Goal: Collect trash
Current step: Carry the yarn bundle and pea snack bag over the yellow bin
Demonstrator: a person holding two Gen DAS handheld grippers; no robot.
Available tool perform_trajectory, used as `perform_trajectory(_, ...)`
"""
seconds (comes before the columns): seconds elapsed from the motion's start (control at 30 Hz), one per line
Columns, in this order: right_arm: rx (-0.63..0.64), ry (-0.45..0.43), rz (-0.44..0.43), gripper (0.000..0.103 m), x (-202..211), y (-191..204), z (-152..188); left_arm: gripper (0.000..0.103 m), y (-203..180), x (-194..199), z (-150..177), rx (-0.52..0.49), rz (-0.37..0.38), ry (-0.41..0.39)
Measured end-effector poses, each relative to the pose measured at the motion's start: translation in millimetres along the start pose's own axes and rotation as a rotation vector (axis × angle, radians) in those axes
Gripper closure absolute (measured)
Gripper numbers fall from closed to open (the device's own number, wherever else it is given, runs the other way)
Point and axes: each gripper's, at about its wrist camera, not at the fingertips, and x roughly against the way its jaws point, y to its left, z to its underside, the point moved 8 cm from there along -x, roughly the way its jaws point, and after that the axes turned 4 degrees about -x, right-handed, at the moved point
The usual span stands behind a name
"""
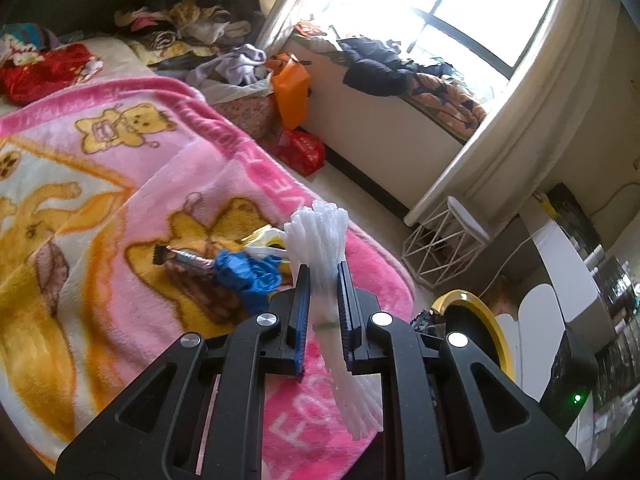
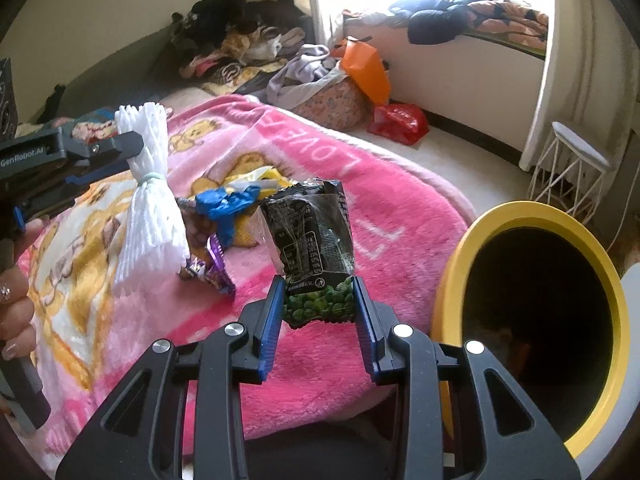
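Left gripper (image 1: 323, 276) is clenching a foam net (image 1: 320, 236) above the pink blanket (image 1: 100, 208); right gripper (image 2: 320, 292) is grasping a pea wrapper (image 2: 316, 240) left of the yellow bin (image 2: 472, 248), more wrappers (image 2: 224, 204) lying beyond.

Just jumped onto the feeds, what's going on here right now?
Trash pickup on the bed. The left gripper is clamped on a white foam net sleeve. The right gripper holds a green pea snack bag near the yellow-rimmed bin. A blue glove and purple wrapper remain on the pink blanket.
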Motion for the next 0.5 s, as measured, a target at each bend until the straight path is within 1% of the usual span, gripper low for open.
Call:
perform_trajectory(0.3,-0.064,-0.044,0.021,0.071,19,-29,-6,0.094,-28,-2,-2,-0.041,0.035,-0.006)
perform_trajectory(0.5,-0.104,-0.058,0.034,0.071,28,-43,-3,0.094,-46,-3,-2,-0.067,0.054,-0.01)
